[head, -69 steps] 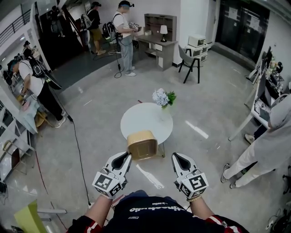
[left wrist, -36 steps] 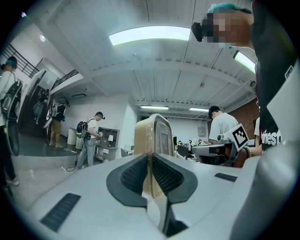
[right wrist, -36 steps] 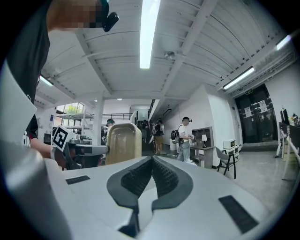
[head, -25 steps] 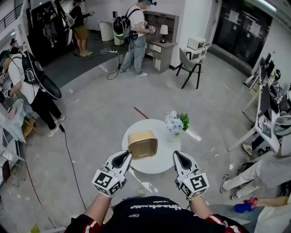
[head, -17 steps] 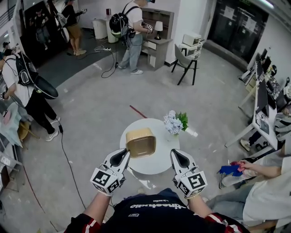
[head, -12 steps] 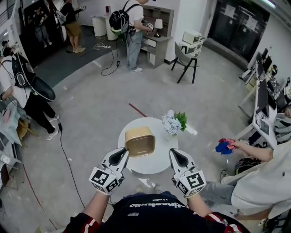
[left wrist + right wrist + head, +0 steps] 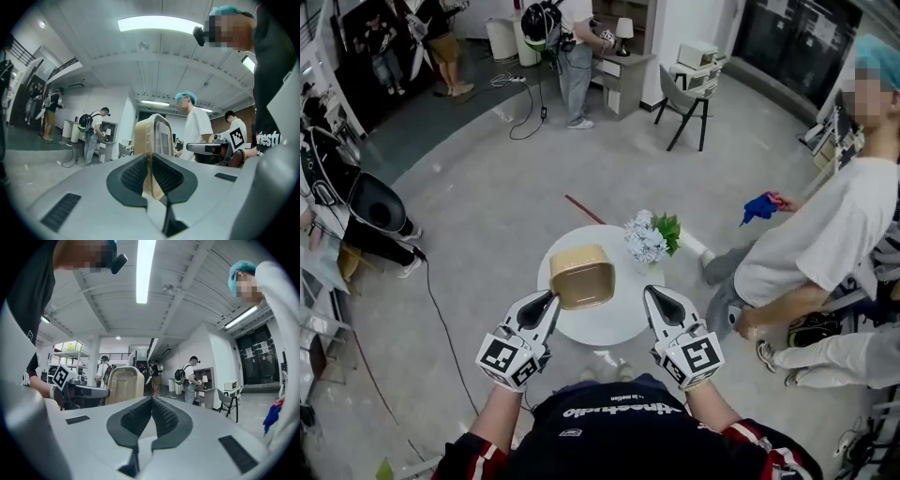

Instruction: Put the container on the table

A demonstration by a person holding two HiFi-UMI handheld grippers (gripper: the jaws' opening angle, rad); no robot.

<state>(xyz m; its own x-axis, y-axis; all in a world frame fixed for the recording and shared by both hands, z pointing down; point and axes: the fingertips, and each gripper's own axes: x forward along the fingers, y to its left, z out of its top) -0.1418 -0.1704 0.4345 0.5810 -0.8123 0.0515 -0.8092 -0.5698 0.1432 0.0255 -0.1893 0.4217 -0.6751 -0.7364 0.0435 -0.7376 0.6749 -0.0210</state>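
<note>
A tan rectangular container (image 7: pixel 581 277) hangs over the left part of a round white table (image 7: pixel 614 323). My left gripper (image 7: pixel 551 298) is shut on the container's near rim; in the left gripper view the thin rim (image 7: pixel 157 136) stands on edge between the pads (image 7: pixel 136 173). My right gripper (image 7: pixel 652 295) is level beside the container on its right, apart from it, with its jaws shut and nothing between them (image 7: pixel 152 401). From the right gripper view the container (image 7: pixel 124 383) shows to the left, with the left gripper (image 7: pixel 89 391) on it.
A vase of white flowers (image 7: pixel 647 239) stands on the table's far right side. A person in a white shirt (image 7: pixel 825 234) stands close at the right with a blue object (image 7: pixel 757 206). A black cable (image 7: pixel 441 319) runs over the floor at left. Desk and chair (image 7: pixel 684 98) stand far back.
Both grippers and the container have come forward to the table, so the container now hangs over its top. A person in white has walked in at the right.
</note>
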